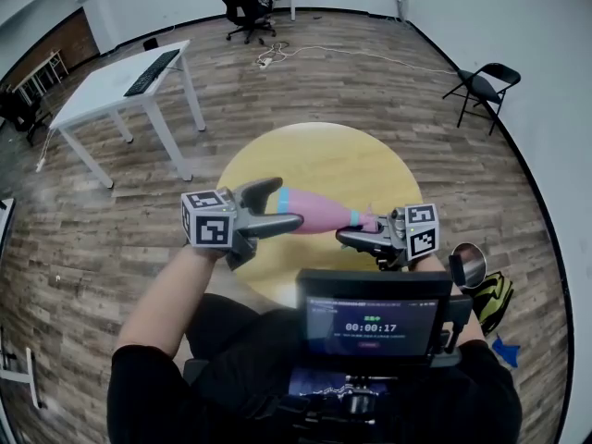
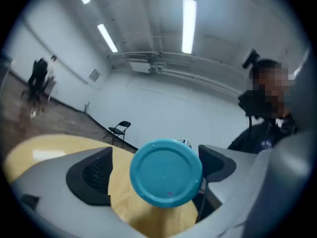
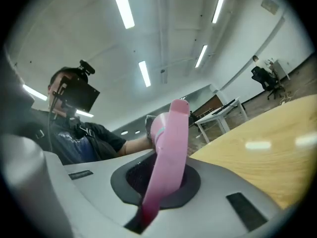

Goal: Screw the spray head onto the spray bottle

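Head view, left to right. A white desk [image 1: 111, 89] with a keyboard [image 1: 153, 72] stands on the wooden floor, well apart from the round yellow table [image 1: 314, 151].

Left gripper [image 1: 282, 208]: its jaws are narrowed onto the wide end of the bottle [image 1: 319, 213], a pink body with blue bands, held level in the air above the near edge of the table. In the left gripper view the bottle's round blue base [image 2: 166, 172] faces the camera between the jaws of the left gripper [image 2: 154, 171].

Right gripper [image 1: 363, 232]: it is clamped on the pink spray head [image 1: 368, 221], which sits at the bottle's narrow end. In the right gripper view the spray head [image 3: 171, 143] rises from between the closed jaws of the right gripper [image 3: 158, 182].

A black folding chair [image 1: 481, 86] stands by the far right wall.
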A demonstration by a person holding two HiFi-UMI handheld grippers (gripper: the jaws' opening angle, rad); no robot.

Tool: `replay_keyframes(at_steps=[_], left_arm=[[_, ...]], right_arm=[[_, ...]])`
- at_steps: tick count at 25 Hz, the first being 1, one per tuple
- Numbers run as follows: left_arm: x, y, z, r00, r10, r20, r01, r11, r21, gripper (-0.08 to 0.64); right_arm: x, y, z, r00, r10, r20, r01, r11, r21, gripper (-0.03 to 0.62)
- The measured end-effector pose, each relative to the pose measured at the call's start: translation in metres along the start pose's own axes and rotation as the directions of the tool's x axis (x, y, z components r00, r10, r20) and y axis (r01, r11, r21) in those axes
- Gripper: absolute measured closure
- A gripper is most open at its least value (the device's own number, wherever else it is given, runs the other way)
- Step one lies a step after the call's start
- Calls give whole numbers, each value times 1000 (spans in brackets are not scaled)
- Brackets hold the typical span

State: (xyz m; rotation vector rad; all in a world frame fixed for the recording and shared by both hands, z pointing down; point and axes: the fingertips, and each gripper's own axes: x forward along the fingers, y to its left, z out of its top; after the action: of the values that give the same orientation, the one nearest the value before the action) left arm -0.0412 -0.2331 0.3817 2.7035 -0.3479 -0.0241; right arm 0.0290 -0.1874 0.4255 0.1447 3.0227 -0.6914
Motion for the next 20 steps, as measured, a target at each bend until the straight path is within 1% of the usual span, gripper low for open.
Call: replay_keyframes(at_steps=[1, 2, 3, 4, 5, 6, 7, 8, 9, 10, 11, 12, 13, 14, 15, 16, 17, 18, 19, 20], left_arm=[[0, -5, -3, 999, 7, -34, -3, 994, 112, 15], [3, -12, -9, 997, 6, -75, 10, 979, 202, 15], [9, -20, -18, 993, 0, -119, 32, 962, 271, 14], [16, -28, -26, 988, -9, -151, 58, 945, 323, 14], [21, -33, -30, 988, -27, -153, 80, 933, 352, 14], [23, -37, -28, 991, -57, -122, 96, 934, 344, 13], [23, -37, -24, 993, -89, -78, 108, 949, 295, 17], [23, -34, -19, 993, -114, -44, 120, 970, 212, 20], [23, -30, -17, 991, -130, -24, 132, 986, 103, 21], [22, -23, -16, 990, -141, -14, 141, 990, -31, 23], [22, -15, -19, 989, -146, -10, 141, 971, -191, 23], [21, -5, -24, 989, -149, -8, 135, 920, -368, 23], [22, 3, -29, 987, -158, -2, 133, 837, -531, 23], [23, 6, -33, 984, -175, 11, 141, 754, -641, 23], [25, 5, -34, 981, -193, 23, 157, 715, -681, 23], [26, 1, -33, 979, -203, 29, 170, 727, -665, 21], [26, -3, -30, 980, -198, 28, 174, 776, -606, 17], [25, -6, -26, 985, -173, 19, 159, 845, -510, 14], [22, -5, -21, 992, -127, 4, 119, 917, -380, 14], [17, -2, -17, 998, -67, -10, 63, 972, -227, 14]], right_arm=[[-3, 1, 0, 1000, 23, 17, -23, 999, 36, 588], [-3, 3, -1, 999, 47, 21, -48, 997, 61, 588], [-2, 6, -1, 997, 73, 17, -75, 994, 75, 588], [2, 10, -1, 995, 99, 10, -99, 992, 81, 588], [6, 13, 0, 993, 119, 5, -119, 990, 81, 588], [8, 15, 2, 992, 129, 4, -129, 988, 80, 588], [9, 16, 3, 992, 126, 8, -127, 989, 76, 588], [10, 16, 4, 994, 110, 7, -110, 992, 63, 587], [11, 15, 4, 997, 79, -4, -79, 997, 26, 588], [12, 14, 3, 999, 36, -27, -37, 999, -36, 587], [14, 12, 1, 998, -18, -59, 11, 993, -121, 587], [15, 10, -1, 992, -78, -96, 56, 974, -218, 587], [15, 6, -5, 982, -136, -131, 90, 947, -309, 586], [15, 3, -9, 971, -179, -156, 109, 920, -376, 586], [13, 1, -11, 965, -200, -167, 118, 906, -406, 586], [12, -1, -12, 967, -197, -162, 119, 910, -397, 588], [10, -2, -10, 974, -174, -142, 114, 927, -357, 588], [9, -2, -7, 984, -139, -114, 100, 951, -294, 588], [8, -1, -4, 991, -101, -82, 81, 971, -223, 588], [7, -1, -3, 996, -70, -54, 60, 986, -155, 588]])
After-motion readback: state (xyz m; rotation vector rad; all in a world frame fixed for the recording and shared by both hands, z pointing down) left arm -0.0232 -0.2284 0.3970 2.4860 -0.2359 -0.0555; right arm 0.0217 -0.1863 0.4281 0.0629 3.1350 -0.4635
